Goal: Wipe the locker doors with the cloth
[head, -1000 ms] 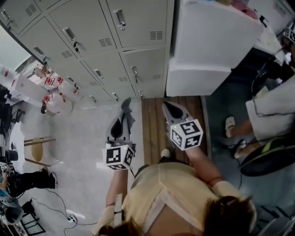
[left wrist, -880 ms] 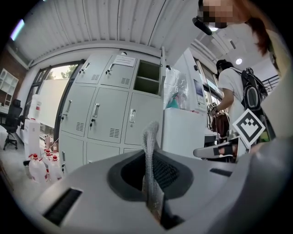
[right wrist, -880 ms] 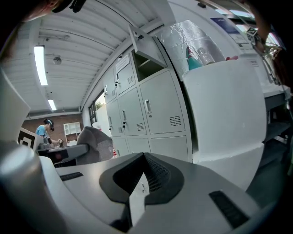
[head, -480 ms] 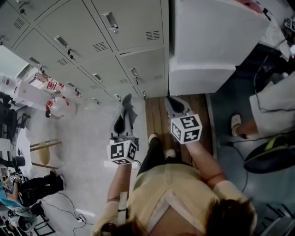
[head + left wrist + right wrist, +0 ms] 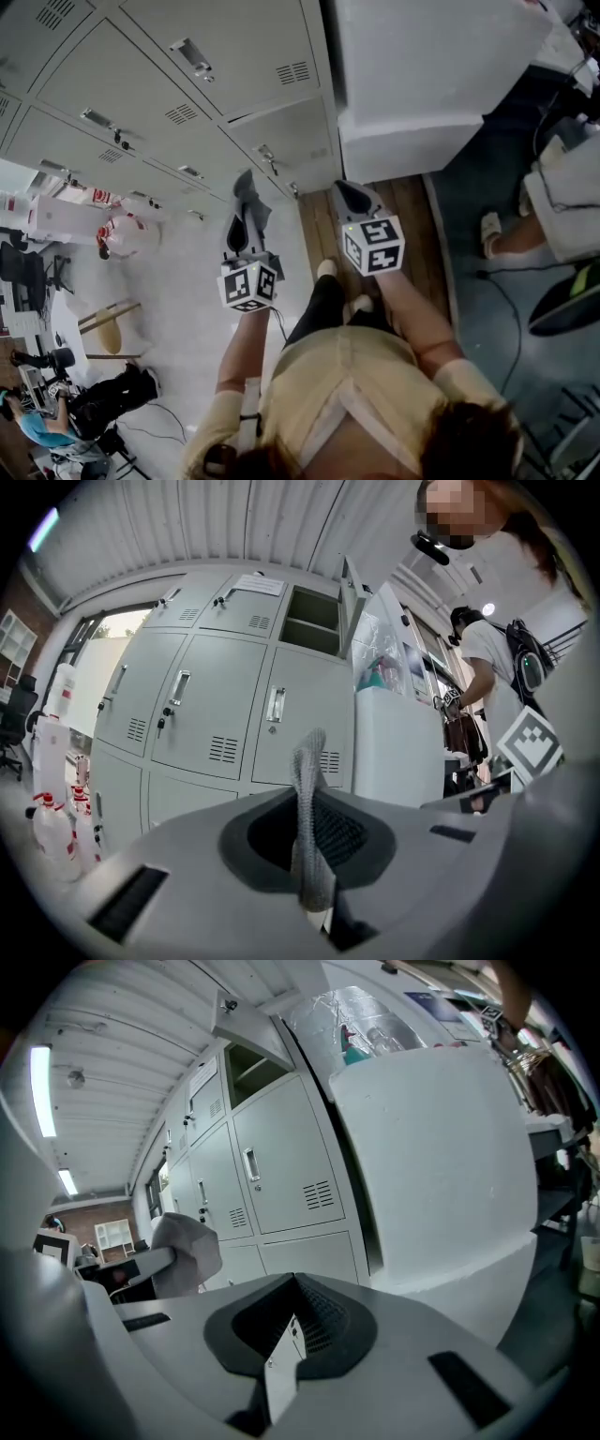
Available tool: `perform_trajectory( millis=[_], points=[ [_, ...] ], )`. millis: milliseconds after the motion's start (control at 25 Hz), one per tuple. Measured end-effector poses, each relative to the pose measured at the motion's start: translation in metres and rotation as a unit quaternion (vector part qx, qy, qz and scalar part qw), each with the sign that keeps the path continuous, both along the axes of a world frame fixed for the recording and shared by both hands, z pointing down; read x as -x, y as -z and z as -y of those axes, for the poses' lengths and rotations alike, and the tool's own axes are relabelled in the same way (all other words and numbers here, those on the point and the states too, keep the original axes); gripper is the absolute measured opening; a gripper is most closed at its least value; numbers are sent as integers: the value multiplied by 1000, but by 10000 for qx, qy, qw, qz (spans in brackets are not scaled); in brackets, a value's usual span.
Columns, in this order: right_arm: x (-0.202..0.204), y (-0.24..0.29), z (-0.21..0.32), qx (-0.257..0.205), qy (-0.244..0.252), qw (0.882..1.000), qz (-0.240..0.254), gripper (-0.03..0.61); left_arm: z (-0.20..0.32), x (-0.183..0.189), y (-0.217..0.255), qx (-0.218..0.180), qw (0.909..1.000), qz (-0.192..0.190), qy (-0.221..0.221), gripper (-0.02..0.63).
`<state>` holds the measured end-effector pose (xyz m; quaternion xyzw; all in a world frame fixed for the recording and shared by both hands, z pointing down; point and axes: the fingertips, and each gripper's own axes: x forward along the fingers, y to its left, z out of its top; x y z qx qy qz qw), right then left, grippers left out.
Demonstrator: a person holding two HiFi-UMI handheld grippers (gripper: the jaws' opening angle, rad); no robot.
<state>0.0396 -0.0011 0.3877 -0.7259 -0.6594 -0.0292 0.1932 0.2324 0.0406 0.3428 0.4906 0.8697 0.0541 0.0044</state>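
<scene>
A thin grey mesh cloth (image 5: 307,789) is pinched upright between the jaws of the left gripper (image 5: 242,220), which is held short of the pale grey metal locker doors (image 5: 187,112), not touching them. Beside it, the jaws of the right gripper (image 5: 349,199) are pressed together on nothing.
</scene>
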Motion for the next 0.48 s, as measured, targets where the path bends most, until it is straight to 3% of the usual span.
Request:
perform_trajectory(
  millis=[480],
  points=[
    [8, -26, -79, -262, -219, 9994, 26, 3, -102, 13, -41, -395, 9991, -54, 105, 17]
  ],
)
